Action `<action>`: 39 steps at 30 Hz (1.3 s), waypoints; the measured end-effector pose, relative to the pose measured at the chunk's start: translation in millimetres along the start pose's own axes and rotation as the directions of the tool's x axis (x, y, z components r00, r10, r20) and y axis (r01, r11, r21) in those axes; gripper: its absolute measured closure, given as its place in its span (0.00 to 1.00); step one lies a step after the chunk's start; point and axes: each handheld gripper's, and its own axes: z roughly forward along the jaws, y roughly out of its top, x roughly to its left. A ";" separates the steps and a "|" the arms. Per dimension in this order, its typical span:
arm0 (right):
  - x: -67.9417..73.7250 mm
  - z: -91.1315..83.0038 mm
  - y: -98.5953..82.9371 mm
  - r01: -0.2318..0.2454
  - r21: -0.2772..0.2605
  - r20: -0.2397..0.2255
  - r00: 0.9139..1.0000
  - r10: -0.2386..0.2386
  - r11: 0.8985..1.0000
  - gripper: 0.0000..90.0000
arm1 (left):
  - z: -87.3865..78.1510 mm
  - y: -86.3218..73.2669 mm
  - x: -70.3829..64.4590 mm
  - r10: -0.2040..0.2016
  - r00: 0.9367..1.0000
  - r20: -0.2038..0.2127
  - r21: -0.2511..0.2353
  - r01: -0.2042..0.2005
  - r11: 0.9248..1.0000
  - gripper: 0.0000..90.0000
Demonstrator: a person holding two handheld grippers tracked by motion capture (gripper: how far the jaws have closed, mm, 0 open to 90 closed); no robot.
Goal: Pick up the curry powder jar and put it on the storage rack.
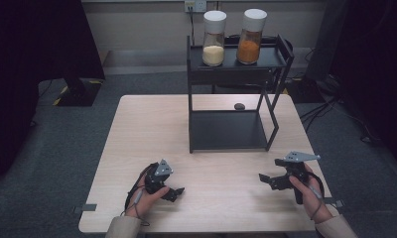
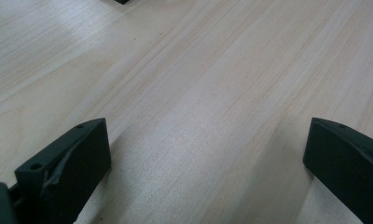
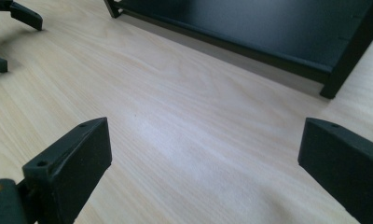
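Gaping wide, the left gripper [image 2: 208,154] is spreading its 2 black jaws over bare wood and clasping nothing; in the high view the left hand [image 1: 146,198] is holding it low over the near left part of the wooden table [image 1: 152,129], pointing toward the right. The right gripper [image 3: 203,158] is likewise standing wide apart with nothing between its jaws, and the right hand [image 1: 310,196] is holding it at the near right, pointing left toward the other one. Its own view is cutting off the black shelf rack [image 3: 250,28] at the top edge. On the rack's top shelf, 2 white-capped jars are standing side by side: a jar of pale grains [image 1: 214,38] and a jar of orange powder [image 1: 251,37]. A small dark object [image 1: 239,106] is lying on the table behind the rack, too small to identify.
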 end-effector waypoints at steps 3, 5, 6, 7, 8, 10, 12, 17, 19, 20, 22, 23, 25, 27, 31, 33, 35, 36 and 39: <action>-1.1 -2.1 -5.6 -0.001 0.006 0.007 1.000 0.001 1.000 0.02 | 0.0 0.0 0.0 0.000 1.000 0.000 0.000 0.000 1.000 0.00; -2.0 -3.8 -9.7 -0.005 0.006 0.012 1.000 0.005 1.000 0.02 | 0.0 0.0 0.0 0.000 1.000 0.000 0.000 0.000 1.000 0.00; -2.6 -4.6 -11.2 -0.006 0.009 0.014 1.000 0.006 1.000 0.02 | 0.0 0.0 0.0 0.000 1.000 0.000 0.000 0.000 1.000 0.00; -3.2 -5.4 -12.8 -0.006 0.012 0.017 1.000 0.006 1.000 0.02 | 0.0 0.0 0.0 0.000 1.000 0.000 0.000 0.000 1.000 0.00; -3.8 -6.4 -14.1 -0.008 0.015 0.018 1.000 0.008 1.000 0.02 | 0.0 0.0 0.0 0.000 1.000 0.000 0.000 0.000 1.000 0.00; -4.8 -8.3 -16.2 -0.006 0.020 0.023 1.000 0.006 1.000 0.02 | 0.0 0.0 0.0 0.000 1.000 0.000 0.000 0.000 1.000 0.00; -4.7 -10.5 -17.5 -0.001 0.027 0.032 0.999 0.000 1.000 0.02 | 0.0 0.0 0.0 0.000 1.000 0.000 0.000 0.000 1.000 0.00; -6.7 -14.6 -21.9 0.004 0.042 0.047 0.999 -0.006 0.999 0.02 | 0.0 0.0 0.0 0.000 1.000 0.000 0.000 0.000 1.000 0.00; -7.2 -15.6 -22.8 0.012 0.052 0.051 0.999 -0.015 0.999 0.02 | 0.0 0.0 0.0 0.000 1.000 0.000 0.000 0.000 1.000 0.00; -6.6 -16.2 -22.9 0.018 0.058 0.058 0.998 -0.021 0.998 0.02 | 0.0 0.0 0.0 0.000 1.000 0.000 0.000 0.000 1.000 0.00; -5.5 -17.3 -23.9 0.032 0.069 0.071 0.997 -0.037 0.997 0.02 | 0.0 0.0 0.0 0.000 1.000 0.000 0.000 0.000 1.000 0.00; -5.3 -17.8 -24.1 0.039 0.078 0.077 0.996 -0.045 0.996 0.02 | 0.0 0.0 0.0 0.000 1.000 0.000 0.000 0.000 1.000 0.00; -6.9 -19.2 -26.5 0.038 0.083 0.077 0.996 -0.045 0.996 0.02 | 0.0 0.0 0.0 0.000 1.000 0.000 0.000 0.000 1.000 0.00; -7.2 -21.0 -27.7 0.041 0.091 0.081 0.996 -0.048 0.995 0.02 | 0.0 0.0 0.0 0.000 1.000 0.000 0.000 0.000 1.000 0.00; -6.9 -24.6 -29.9 0.058 0.106 0.090 0.994 -0.067 0.993 0.02 | 0.0 0.0 0.0 0.000 1.000 0.000 0.000 0.000 1.000 0.00; -7.7 -26.2 -31.6 0.055 0.112 0.092 0.994 -0.065 0.992 0.02 | 0.0 0.0 0.0 0.000 1.000 0.000 0.000 0.000 1.000 0.00; -8.1 -27.7 -32.9 0.057 0.118 0.097 0.993 -0.069 0.991 0.02 | 0.0 0.0 0.0 0.000 1.000 0.000 0.000 0.000 1.000 0.00; -8.4 -28.7 -33.6 0.055 0.118 0.098 0.993 -0.066 0.992 0.02 | 0.0 0.0 0.0 0.000 1.000 0.000 0.000 0.000 1.000 0.00; -8.7 -31.3 -34.9 0.058 0.122 0.102 0.992 -0.070 0.991 0.02 | 0.0 0.0 0.0 0.000 1.000 0.000 0.000 0.000 1.000 0.00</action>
